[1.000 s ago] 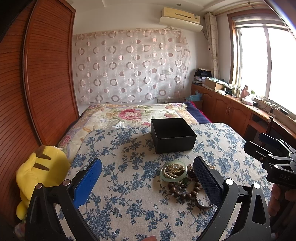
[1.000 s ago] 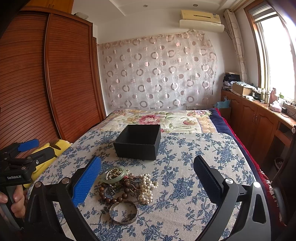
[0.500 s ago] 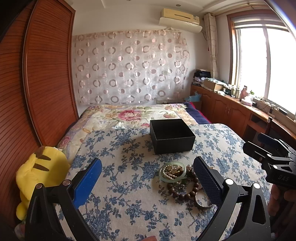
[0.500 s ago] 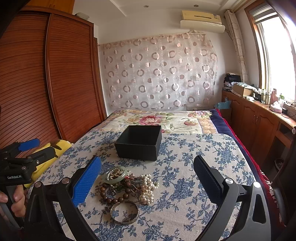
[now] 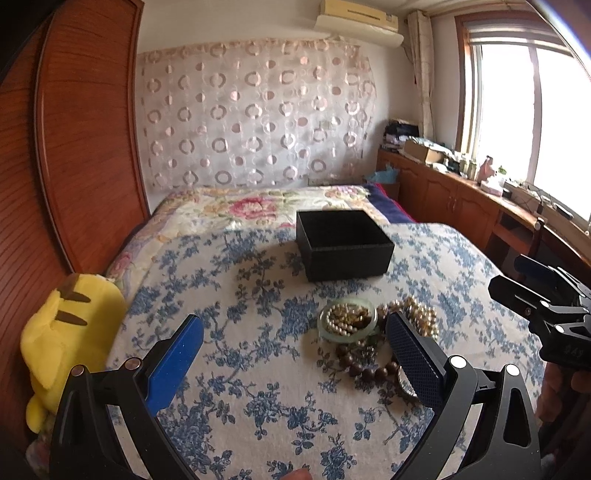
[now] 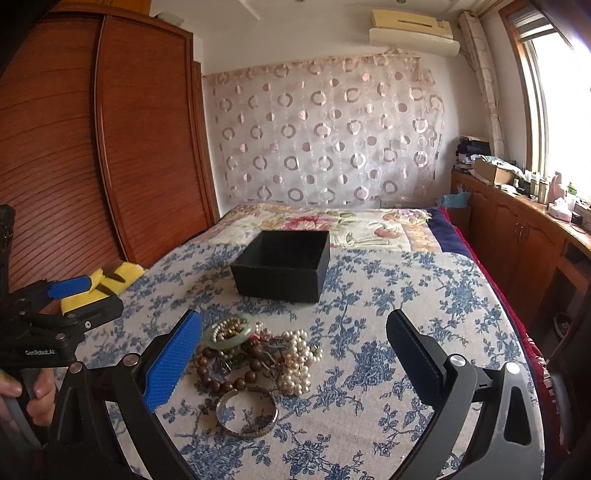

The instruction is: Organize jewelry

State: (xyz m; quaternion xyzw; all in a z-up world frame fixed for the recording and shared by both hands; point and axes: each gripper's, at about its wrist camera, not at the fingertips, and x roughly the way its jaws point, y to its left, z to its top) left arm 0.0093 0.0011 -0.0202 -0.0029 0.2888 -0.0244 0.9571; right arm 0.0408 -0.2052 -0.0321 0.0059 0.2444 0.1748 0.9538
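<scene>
Bare blue floral bedspread surrounds jewelry pile; black box stands behind.

In the left wrist view, the engraved silver metal bangle lies mostly hidden behind the left gripper's right finger. The yellow plush toy is partly covered by that gripper in the right wrist view. The open black cardboard box's floor is too dark to read.

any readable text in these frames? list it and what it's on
"GenRobot.AI": white print on the black body of the left gripper, seen in the right wrist view.
Pale marking on the body of the right gripper, seen in the left wrist view: too blurred to read.
Air conditioner: no legible label.
</scene>
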